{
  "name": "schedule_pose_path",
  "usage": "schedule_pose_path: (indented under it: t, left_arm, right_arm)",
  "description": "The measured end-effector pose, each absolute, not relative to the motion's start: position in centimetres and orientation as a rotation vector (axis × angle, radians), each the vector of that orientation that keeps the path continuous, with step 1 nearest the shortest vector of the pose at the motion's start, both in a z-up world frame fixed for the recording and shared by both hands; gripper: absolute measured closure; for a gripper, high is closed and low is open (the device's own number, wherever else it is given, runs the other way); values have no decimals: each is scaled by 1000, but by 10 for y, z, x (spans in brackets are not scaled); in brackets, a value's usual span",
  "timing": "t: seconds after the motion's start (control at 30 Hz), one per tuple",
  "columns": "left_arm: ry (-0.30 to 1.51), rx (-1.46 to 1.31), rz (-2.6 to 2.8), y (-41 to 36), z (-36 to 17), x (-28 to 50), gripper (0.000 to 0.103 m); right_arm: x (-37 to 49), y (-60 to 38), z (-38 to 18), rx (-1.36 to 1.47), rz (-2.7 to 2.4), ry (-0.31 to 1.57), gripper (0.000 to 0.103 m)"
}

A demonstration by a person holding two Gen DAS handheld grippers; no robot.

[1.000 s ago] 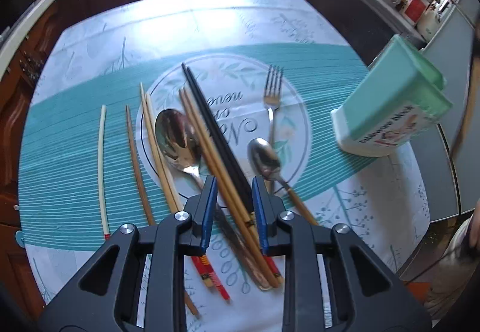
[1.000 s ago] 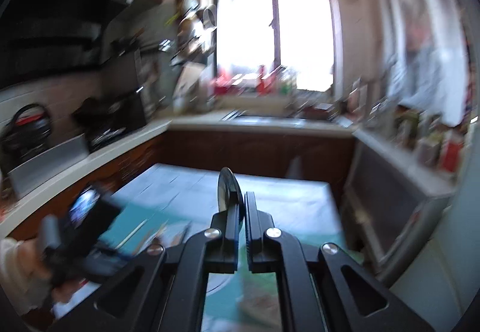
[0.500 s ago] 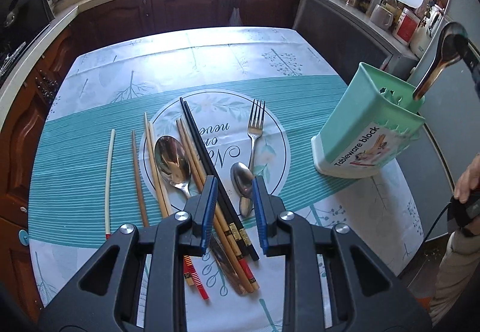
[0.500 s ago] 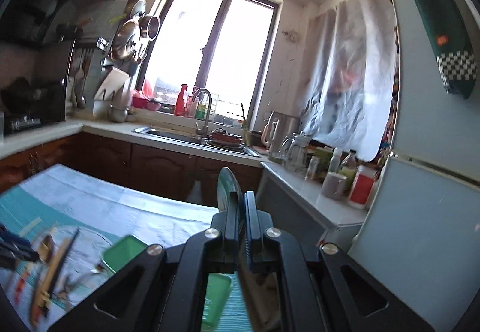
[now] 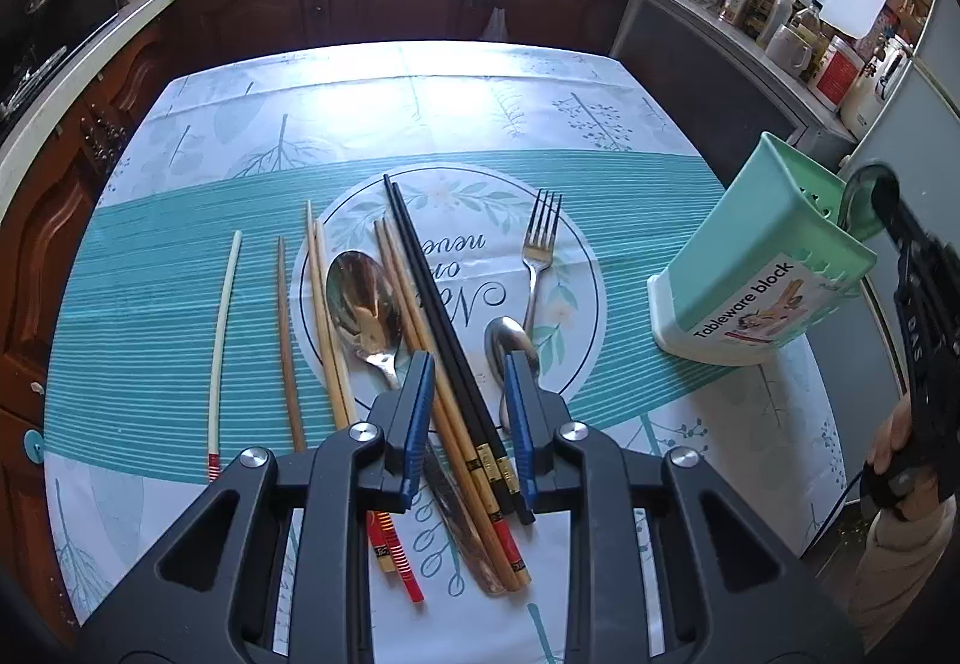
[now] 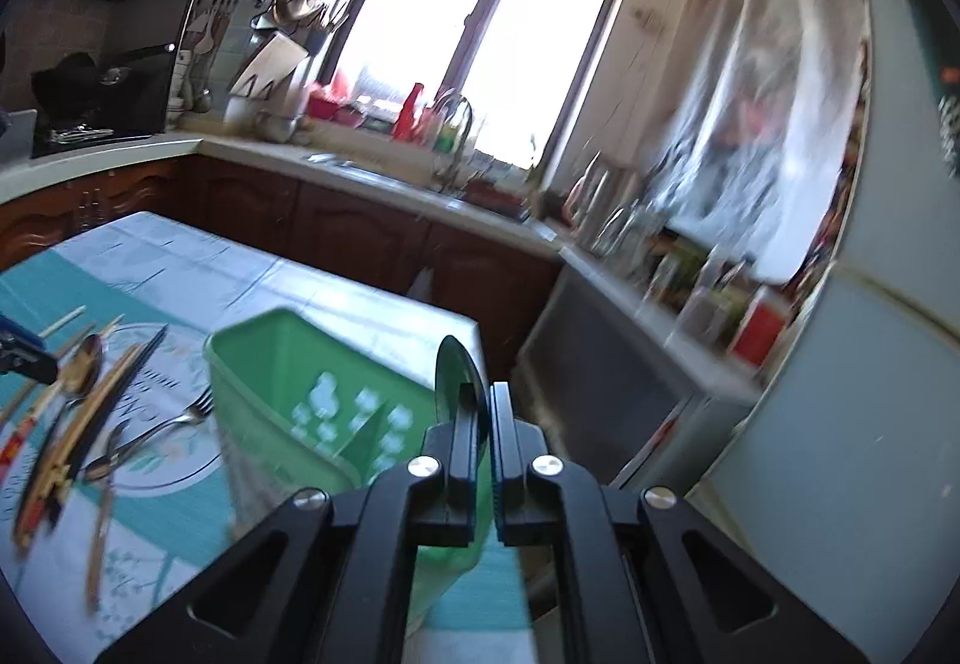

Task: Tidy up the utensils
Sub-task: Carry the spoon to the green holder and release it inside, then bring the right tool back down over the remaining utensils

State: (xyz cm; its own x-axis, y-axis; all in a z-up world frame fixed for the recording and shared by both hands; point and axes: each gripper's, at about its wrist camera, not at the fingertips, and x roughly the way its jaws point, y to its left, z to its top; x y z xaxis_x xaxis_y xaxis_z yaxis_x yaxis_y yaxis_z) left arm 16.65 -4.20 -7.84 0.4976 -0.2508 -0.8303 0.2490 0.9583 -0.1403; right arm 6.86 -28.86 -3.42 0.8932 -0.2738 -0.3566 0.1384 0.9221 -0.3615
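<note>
Left claw (image 5: 467,418) hovers low over the near edge of the tabletop (image 5: 420,81), its blue-padded jaws spread apart and gripping nothing — the black chopsticks (image 5: 441,316) and a brown pair (image 5: 414,316) run up between the two fingers. Laid out on the teal-striped cloth, from left to right: a cream chopstick (image 5: 222,328) with a red-striped near end, a single brown chopstick (image 5: 287,340), a pale bamboo pair (image 5: 321,310), a big steel spoon (image 5: 359,298) lying bowl-up and far-pointing, then the brown and black pairs, a small spoon (image 5: 510,346) just right of them, and a fork (image 5: 537,250) with tines aimed at the far side. The fork's handle runs down toward the small spoon's bowl.

Over on the right side stands the mint-green utensil holder (image 5: 759,268), printed "Tableware block", leaning in the fisheye view. Right claw (image 6: 486,412) is above its open mouth, jaws clenched on a spoon (image 6: 454,376) — bowl poking up past the fingertips, the handle hidden below. In the left wrist view that same claw sits at the holder's far-right rim, with a hand (image 5: 894,442) gripping its handle. The right wrist view is motion-blurred; the holder's perforated inner wall shows just below and left of the clamped spoon.
</note>
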Motion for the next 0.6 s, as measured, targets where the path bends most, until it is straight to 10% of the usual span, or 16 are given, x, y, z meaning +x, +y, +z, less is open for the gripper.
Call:
schedule_pose_path:
  t: [0.23, 0.6]
  left_arm:
    - [1012, -30, -288, -32, -82, 167, 82]
    - [999, -33, -294, -30, -78, 158, 82]
  right_arm:
    - [61, -290, -34, -272, -187, 439, 60]
    - [37, -279, 5, -107, -19, 388, 60]
